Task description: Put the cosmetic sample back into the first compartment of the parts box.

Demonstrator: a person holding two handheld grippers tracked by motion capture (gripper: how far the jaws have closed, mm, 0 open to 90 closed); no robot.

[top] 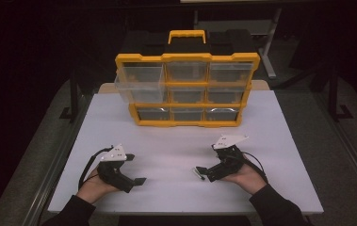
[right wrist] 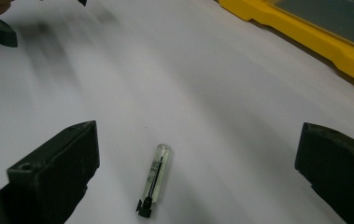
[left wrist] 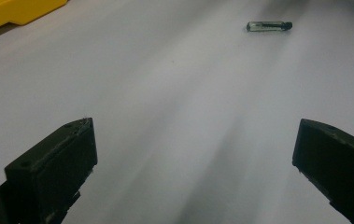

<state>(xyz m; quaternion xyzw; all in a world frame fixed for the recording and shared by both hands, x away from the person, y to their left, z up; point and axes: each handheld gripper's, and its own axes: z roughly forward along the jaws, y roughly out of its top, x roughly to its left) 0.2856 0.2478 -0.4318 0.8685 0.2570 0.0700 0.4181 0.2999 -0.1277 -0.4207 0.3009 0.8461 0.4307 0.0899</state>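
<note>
A small clear vial (right wrist: 156, 179) with a black cap lies flat on the white table (top: 166, 150). My right gripper (right wrist: 198, 135) is open with its jaws wide on either side of the vial, neither touching it. In the high view the vial (top: 197, 172) is just off the right gripper (top: 206, 162) at the front right. My left gripper (top: 136, 168) is open and empty at the front left. From the left gripper view (left wrist: 193, 135) the vial (left wrist: 269, 26) lies far ahead.
A yellow and black organizer (top: 188, 59) with clear drawers stands at the back of the table. Its top left drawer (top: 139, 84) is pulled out. The organizer's yellow base (right wrist: 305, 37) is at the right gripper view's upper right. Table edges run near both forearms.
</note>
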